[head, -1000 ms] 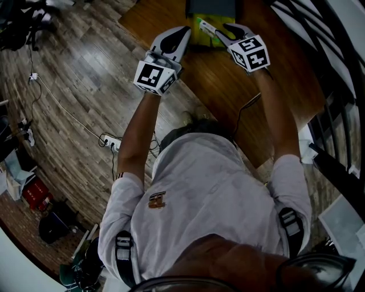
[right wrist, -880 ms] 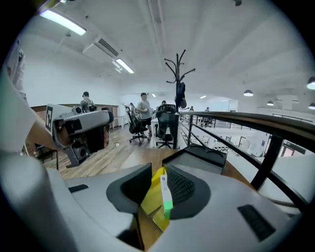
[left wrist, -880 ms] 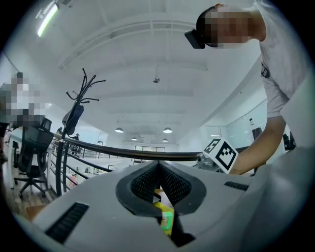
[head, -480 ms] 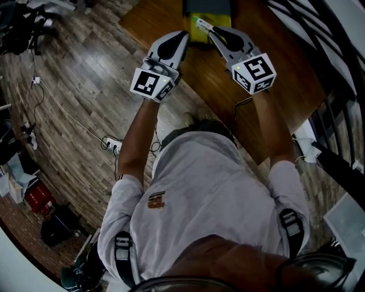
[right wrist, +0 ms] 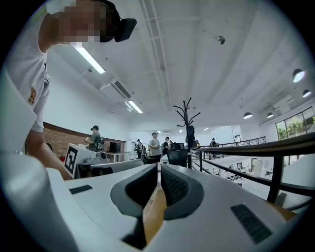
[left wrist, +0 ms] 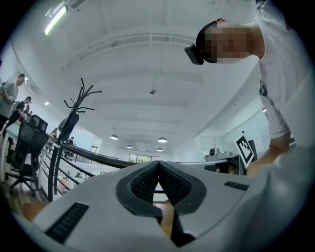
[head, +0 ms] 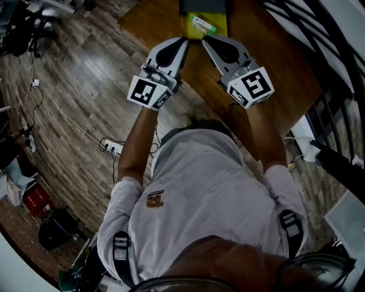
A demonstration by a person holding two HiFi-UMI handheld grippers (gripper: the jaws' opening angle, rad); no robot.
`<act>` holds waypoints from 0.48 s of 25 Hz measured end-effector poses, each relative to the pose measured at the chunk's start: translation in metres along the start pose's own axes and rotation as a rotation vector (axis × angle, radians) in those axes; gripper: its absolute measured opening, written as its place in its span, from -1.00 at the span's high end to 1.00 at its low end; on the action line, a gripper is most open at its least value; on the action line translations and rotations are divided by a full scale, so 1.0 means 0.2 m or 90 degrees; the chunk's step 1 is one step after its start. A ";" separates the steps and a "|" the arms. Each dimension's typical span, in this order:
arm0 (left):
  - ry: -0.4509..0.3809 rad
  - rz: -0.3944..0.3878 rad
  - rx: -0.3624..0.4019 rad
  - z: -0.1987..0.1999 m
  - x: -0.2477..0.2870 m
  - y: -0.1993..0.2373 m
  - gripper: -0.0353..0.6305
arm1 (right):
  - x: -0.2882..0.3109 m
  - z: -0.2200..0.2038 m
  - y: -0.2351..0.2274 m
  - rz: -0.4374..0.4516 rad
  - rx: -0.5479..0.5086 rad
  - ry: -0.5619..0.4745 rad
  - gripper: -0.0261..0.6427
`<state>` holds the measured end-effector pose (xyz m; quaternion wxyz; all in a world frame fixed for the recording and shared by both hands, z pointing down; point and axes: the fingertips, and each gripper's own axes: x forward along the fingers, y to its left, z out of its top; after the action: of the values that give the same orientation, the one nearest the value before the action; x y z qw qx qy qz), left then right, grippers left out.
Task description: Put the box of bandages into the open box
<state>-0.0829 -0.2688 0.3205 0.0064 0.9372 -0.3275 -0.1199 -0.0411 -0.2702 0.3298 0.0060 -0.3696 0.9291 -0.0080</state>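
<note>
- Head view: a small white-and-green cardboard box of bandages [head: 203,24] lies flat on a yellow-green surface [head: 190,25] at the far end of the brown wooden table [head: 274,63]. It sits just before a dark upright panel [head: 202,5]. Surface and panel are probably the open box's floor and lid, but I cannot confirm that.
- Same view: the grey left gripper [head: 183,40] and grey right gripper [head: 204,39] sit side by side. Their tips are near the carton and touch nothing.
- Left gripper view: the jaws meet at the tips with nothing between them.
- Right gripper view: the jaws have just been closing and now all but meet. Nothing is between them.
- Handling (judged): the carton looks light, with stiff walls that would crush under a hard squeeze, and its card looks smooth. Best pinched gently across the long sides at mid-length.
- Writing: the carton's print is too small to read. The marker cubes [head: 149,90] show only black-and-white square patterns.
</note>
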 end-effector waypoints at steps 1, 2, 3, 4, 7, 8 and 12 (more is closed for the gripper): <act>-0.004 0.000 -0.001 0.02 -0.02 -0.01 0.85 | -0.01 0.01 0.03 0.003 -0.003 -0.005 0.78; -0.009 0.000 -0.001 0.03 -0.03 -0.02 0.85 | -0.02 0.02 0.05 0.006 -0.004 -0.009 0.78; -0.014 0.001 -0.002 0.05 -0.04 -0.03 0.85 | -0.03 0.03 0.08 0.009 -0.006 -0.014 0.79; -0.018 0.002 -0.001 0.06 -0.06 -0.04 0.85 | -0.03 0.05 0.10 0.012 -0.008 -0.019 0.79; -0.025 0.003 0.001 0.09 -0.08 -0.07 0.85 | -0.06 0.07 0.16 0.019 -0.025 -0.028 0.80; -0.026 0.003 0.002 0.10 -0.09 -0.08 0.85 | -0.06 0.08 0.18 0.022 -0.032 -0.030 0.80; -0.030 0.012 0.000 0.12 -0.12 -0.11 0.85 | -0.08 0.10 0.25 0.032 -0.040 -0.041 0.81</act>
<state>-0.0940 -0.2347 0.3005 -0.0002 0.9310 -0.3360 -0.1422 -0.0631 -0.2223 0.3082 0.0246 -0.3464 0.9372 0.0331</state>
